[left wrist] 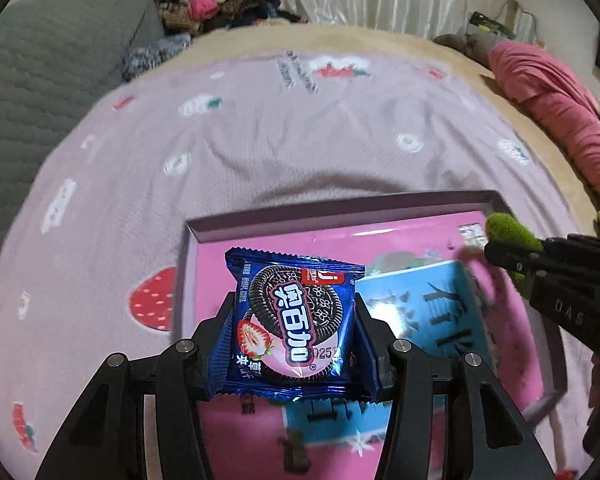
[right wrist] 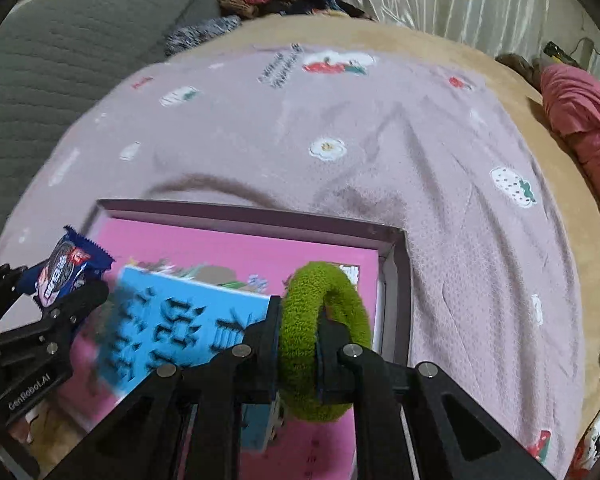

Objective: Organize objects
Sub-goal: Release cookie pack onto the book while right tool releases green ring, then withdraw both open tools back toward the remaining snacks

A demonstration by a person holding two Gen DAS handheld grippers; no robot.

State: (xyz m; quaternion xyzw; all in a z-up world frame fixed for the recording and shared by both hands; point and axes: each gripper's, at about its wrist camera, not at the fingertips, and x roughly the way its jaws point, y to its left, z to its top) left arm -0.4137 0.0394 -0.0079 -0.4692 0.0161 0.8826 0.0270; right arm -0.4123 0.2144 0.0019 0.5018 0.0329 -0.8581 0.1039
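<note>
My left gripper is shut on a blue cookie packet printed with a dark sandwich cookie and a strawberry. It hangs over the left part of a shallow open box with a pink lining. My right gripper is shut on a fuzzy green hair tie, held over the box's right side. A blue book lies inside the box. The left gripper with its cookie packet shows at the left of the right wrist view; the right gripper and green hair tie show at the right of the left wrist view.
The box lies on a lilac blanket with strawberry and flower prints, spread on a bed. A grey quilted cushion stands at the left, a clothes pile at the back, a pink garment at the right edge.
</note>
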